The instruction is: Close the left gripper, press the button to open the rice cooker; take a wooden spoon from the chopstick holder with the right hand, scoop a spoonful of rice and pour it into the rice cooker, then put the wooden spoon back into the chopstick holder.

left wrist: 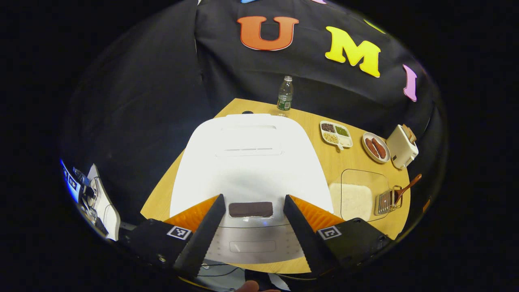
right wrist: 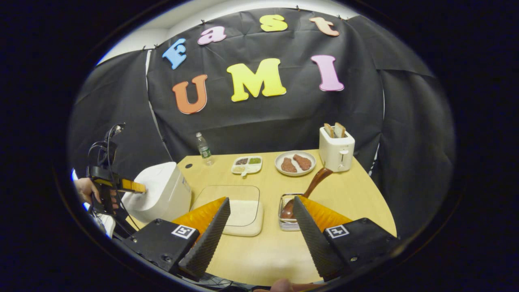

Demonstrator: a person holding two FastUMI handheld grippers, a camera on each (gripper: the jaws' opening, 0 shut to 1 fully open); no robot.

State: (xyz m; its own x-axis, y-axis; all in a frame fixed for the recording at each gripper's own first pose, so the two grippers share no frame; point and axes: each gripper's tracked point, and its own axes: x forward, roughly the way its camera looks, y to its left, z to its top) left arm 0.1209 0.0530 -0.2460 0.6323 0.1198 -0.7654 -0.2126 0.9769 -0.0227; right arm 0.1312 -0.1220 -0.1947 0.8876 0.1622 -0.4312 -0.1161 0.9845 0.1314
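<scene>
Left gripper (left wrist: 253, 211) hangs over the front of the white rice cooker (left wrist: 249, 162), and I have its fingers spread wide apart, with the dark display panel (left wrist: 250, 209) showing in the gap between them. The lid is down, so the cooker is not yet open. Below the panel, on the grey front lip, I see a pale oblong that I take for the release button (left wrist: 252, 246), though I cannot be sure of it from here. The task wants the fingers brought together first, so I judge that to be the step in hand: bring them together fully while clear of the lid, then line the joined tips up over the button and press straight down, not at a slant, so they do not skid off the smooth plastic. My right gripper (right wrist: 261, 227) waits open above the wooden table (right wrist: 357, 202), holding nothing. Ahead of it the wooden spoon (right wrist: 312, 186) leans in the wire chopstick holder (right wrist: 284, 223), handle tilted toward the toaster (right wrist: 336, 152), and the rice (right wrist: 243, 211) lies in a clear lidded tray (right wrist: 227, 194) just beside the holder, between it and the cooker. In the right gripper view I can see the left gripper (right wrist: 136, 187), held by a hand (right wrist: 85, 188), at the cooker's near side.
</scene>
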